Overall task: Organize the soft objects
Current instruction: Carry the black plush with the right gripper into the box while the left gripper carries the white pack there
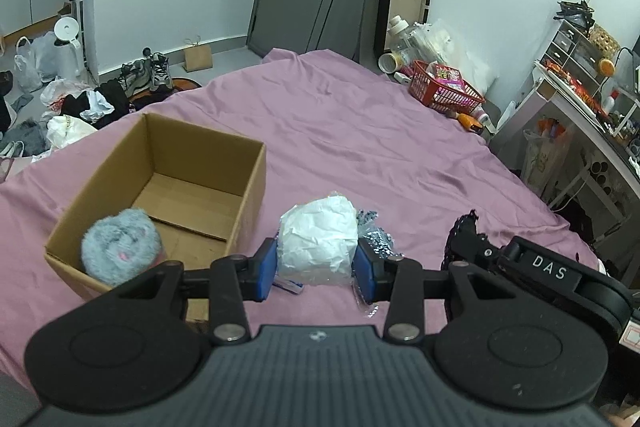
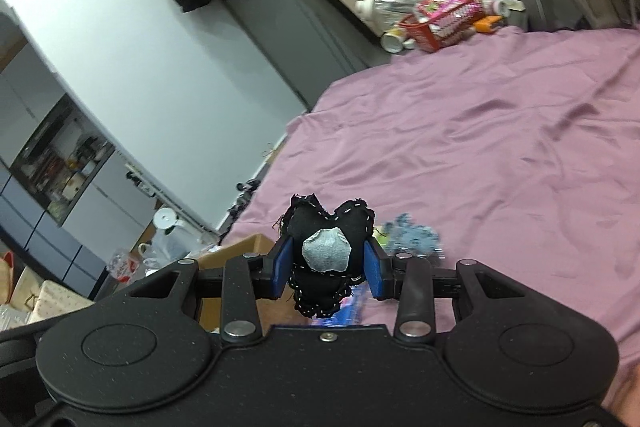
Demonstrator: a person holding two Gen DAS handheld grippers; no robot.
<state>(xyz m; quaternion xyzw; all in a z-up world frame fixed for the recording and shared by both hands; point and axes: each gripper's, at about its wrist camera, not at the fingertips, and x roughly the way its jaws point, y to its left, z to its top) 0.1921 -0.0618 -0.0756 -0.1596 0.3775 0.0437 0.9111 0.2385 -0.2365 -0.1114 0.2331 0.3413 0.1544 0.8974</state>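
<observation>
My left gripper (image 1: 316,263) is shut on a white crumpled soft bundle in clear wrap (image 1: 318,237), held above the pink bedsheet (image 1: 360,147). An open cardboard box (image 1: 168,195) sits to its left with a grey fluffy toy (image 1: 120,247) in its near corner. My right gripper (image 2: 327,269) is shut on a black stitched fabric toy with a grey patch (image 2: 328,251); that toy and gripper show at the right of the left wrist view (image 1: 464,231). A blue-speckled soft item (image 2: 412,235) lies on the sheet just behind, also visible by the left gripper as grey-speckled fabric (image 1: 376,231).
A red basket (image 1: 444,87) with packets and bottles sits at the bed's far corner. Shelves and a desk (image 1: 580,99) crowd the right side. Bags, shoes and clothes (image 1: 80,99) litter the floor left of the bed. The box's corner (image 2: 236,251) shows in the right wrist view.
</observation>
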